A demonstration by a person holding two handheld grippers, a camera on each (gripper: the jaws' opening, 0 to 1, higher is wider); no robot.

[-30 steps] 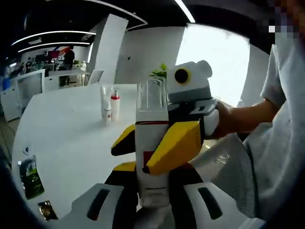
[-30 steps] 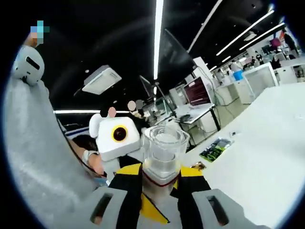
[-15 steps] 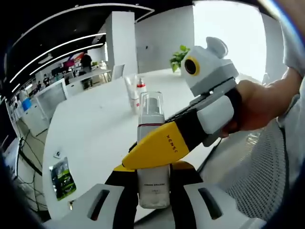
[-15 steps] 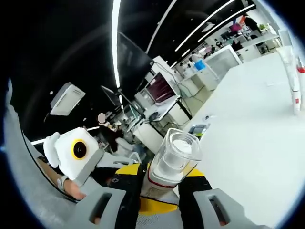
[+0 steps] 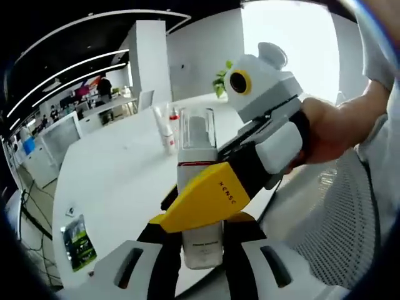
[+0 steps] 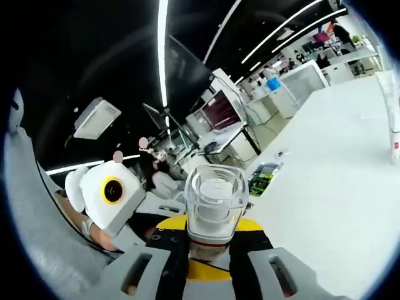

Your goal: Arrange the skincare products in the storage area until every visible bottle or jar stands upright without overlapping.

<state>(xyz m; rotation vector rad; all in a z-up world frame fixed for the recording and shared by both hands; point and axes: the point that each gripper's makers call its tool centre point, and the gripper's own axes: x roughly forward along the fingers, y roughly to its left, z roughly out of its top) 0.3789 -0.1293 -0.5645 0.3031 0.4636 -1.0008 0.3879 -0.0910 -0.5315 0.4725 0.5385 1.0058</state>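
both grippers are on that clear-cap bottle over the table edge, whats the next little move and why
Probably carry the white bottle over the white table and stand it beside the two small bottles upright farther back. Both the left gripper and right gripper clamp it in mid-air, near the table's edge, so it is not yet placed; one gripper likely has to let go first.
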